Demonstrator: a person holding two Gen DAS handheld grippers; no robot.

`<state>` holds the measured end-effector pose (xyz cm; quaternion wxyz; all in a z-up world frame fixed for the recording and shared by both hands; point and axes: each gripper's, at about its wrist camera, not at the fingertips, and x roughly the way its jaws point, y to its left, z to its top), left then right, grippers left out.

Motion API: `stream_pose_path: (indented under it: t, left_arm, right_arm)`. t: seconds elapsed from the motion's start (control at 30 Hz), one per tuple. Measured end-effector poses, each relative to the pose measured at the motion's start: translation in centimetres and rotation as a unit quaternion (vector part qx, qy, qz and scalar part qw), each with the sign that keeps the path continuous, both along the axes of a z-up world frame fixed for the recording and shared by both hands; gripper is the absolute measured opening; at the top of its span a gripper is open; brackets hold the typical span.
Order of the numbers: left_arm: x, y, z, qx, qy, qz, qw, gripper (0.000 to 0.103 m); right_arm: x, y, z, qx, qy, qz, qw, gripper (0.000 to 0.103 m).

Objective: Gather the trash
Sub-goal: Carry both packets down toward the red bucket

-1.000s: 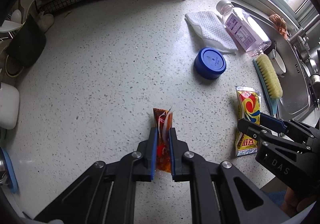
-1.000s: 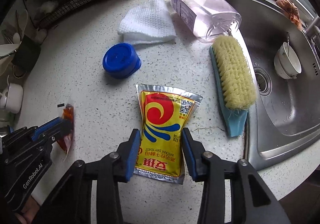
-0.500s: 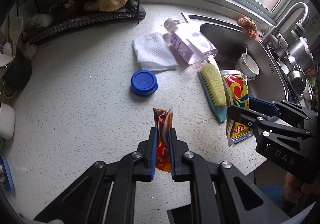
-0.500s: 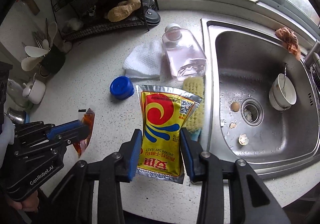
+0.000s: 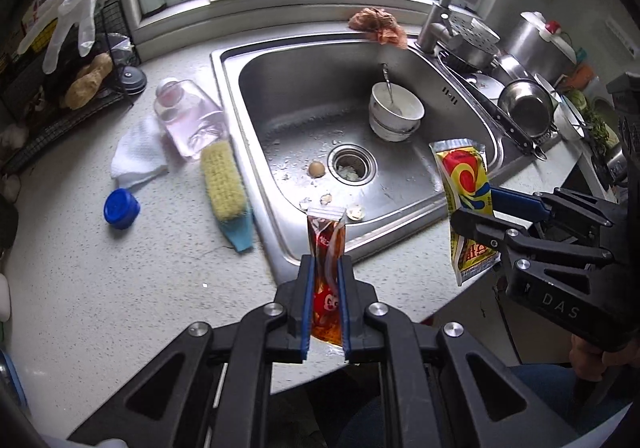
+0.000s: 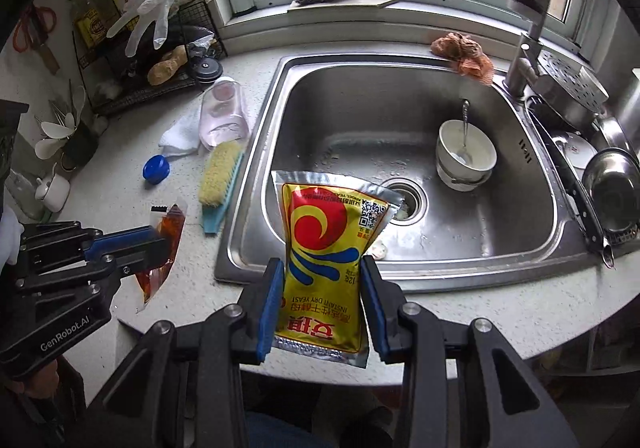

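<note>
1. Left wrist view: the left gripper (image 5: 325, 288) is clamped, nearly shut, on a small red-brown translucent sauce sachet (image 5: 326, 248), which stands upright between the blue pads. A second ago the sachet was held low over the speckled white countertop (image 5: 100, 280); now it is seen lifted clear, with the front edge of the stainless steel sink (image 5: 320, 127) behind it. More of the room is taken in: the window, the tap and the stacked white bowls (image 5: 396, 113) are now shown.

2. In the same view, the right gripper (image 5: 476, 215) is seen at the right, closed on a yellow and red foil yeast packet (image 5: 466, 203). The packet lay flat on the counter a second ago; it is now held in the air above the counter's front edge.

3. Right wrist view: the yeast packet (image 6: 326, 268) is gripped across its width between the right gripper's (image 6: 323, 304) pads, raised in front of the sink. The left gripper (image 6: 156, 244) is seen at the left with the sachet (image 6: 166, 244) hanging from it.

4. Left on the counter are a blue round lid (image 6: 156, 169), a yellow-bristled scrubbing brush (image 6: 219, 183), a white cloth (image 6: 180, 135) and a clear pink bottle (image 6: 224, 115).

5. Judgement: both pieces of trash are picked up and are being carried off. No bin is visible, so a drop-off place remains to be found.
</note>
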<state>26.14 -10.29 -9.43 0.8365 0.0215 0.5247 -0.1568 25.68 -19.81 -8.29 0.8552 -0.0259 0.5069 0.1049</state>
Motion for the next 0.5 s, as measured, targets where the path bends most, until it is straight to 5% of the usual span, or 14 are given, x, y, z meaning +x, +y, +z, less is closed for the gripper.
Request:
stream_pose_path:
  t: [0.13,0.5]
  left_arm:
    - [-2.9,-5.6,-0.3,0.027,-0.007,-0.018,0.9995,0.010]
    - [-10.4,-17.4,-3.0,0.026,0.002,-0.041,0.9988,0.010]
  right_arm:
    - [-2.8,-4.8,-0.5,-0.006,0.004,-0.021,1.000,0.036]
    - [-12.4,-16.0,-2.6,-0.003,0.024,-0.053,0.998,0.036]
